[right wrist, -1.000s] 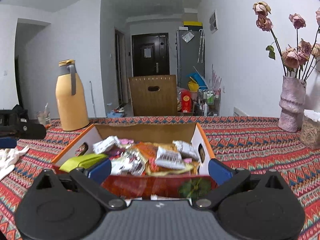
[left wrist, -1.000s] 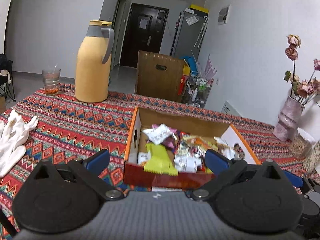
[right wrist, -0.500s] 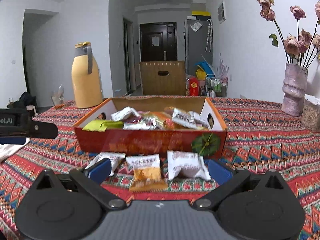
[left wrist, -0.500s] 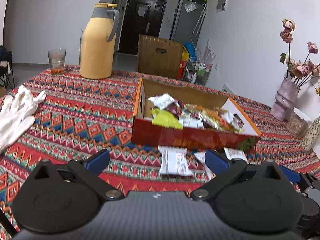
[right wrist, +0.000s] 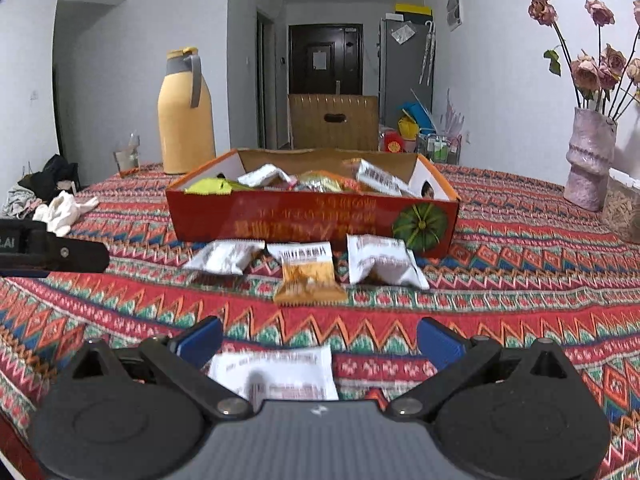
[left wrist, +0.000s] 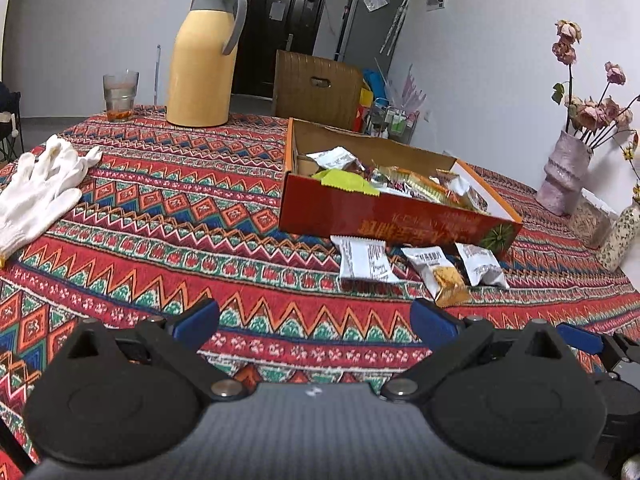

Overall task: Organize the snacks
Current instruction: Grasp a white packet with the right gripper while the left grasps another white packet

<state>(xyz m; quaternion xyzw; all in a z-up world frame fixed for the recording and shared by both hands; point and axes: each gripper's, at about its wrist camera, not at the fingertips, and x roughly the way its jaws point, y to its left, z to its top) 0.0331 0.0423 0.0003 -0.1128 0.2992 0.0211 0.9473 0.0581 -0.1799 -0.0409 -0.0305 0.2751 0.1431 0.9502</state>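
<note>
A red cardboard box (left wrist: 384,216) (right wrist: 280,220) full of snack packets stands on the patterned tablecloth. Three loose packets lie in front of it: a white one (left wrist: 364,258) (right wrist: 224,256), an orange-and-white one (left wrist: 438,276) (right wrist: 308,274) and another white one (left wrist: 482,266) (right wrist: 380,260). A further white packet (right wrist: 280,372) lies on the cloth under my right gripper (right wrist: 320,338), between its open fingers. My left gripper (left wrist: 316,324) is open and empty, short of the packets.
A yellow thermos jug (left wrist: 202,60) and a glass (left wrist: 119,94) stand at the back left. White gloves (left wrist: 36,188) lie at the left. A vase of dried roses (right wrist: 588,152) and a basket (right wrist: 622,208) stand at the right. The left gripper's body (right wrist: 48,246) shows at the left of the right view.
Both grippers have pulled back from the box toward the near table edge. The loose packets in front of the box have come into view, and one now lies between the right fingers.
</note>
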